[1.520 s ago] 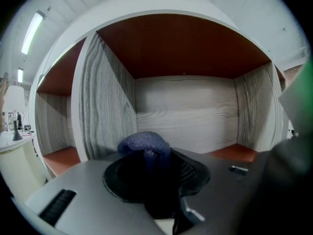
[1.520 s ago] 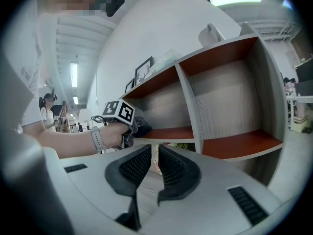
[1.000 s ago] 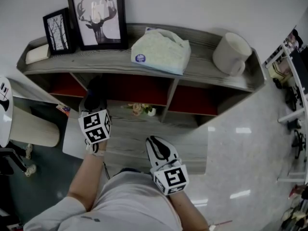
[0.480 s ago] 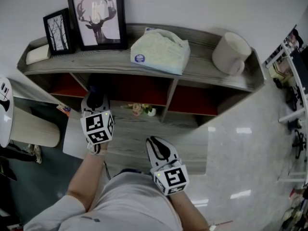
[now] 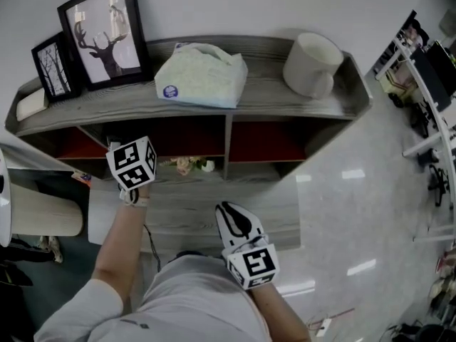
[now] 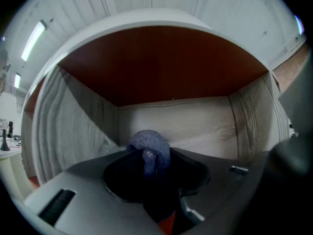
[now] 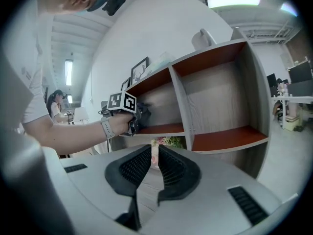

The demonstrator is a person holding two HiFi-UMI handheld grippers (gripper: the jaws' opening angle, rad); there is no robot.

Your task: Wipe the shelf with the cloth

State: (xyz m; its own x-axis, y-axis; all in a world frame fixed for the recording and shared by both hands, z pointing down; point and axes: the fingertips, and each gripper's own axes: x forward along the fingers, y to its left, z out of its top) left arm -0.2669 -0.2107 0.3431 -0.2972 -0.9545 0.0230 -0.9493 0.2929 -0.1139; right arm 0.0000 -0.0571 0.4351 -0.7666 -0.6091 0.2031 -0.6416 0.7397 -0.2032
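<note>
Fuzzy blue cloth point(image 6: 149, 146), grey woodgrain shelf point(image 6: 186, 126)

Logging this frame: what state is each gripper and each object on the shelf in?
left gripper: shut on the dark blue cloth, inside a compartment of the grey wooden shelf
dark blue cloth: bunched, pinched between the jaws
right gripper: shut, empty, held back from the shelf
black-framed deer picture: upright on the shelf top
pale green tissue pack: lying on the shelf top
</note>
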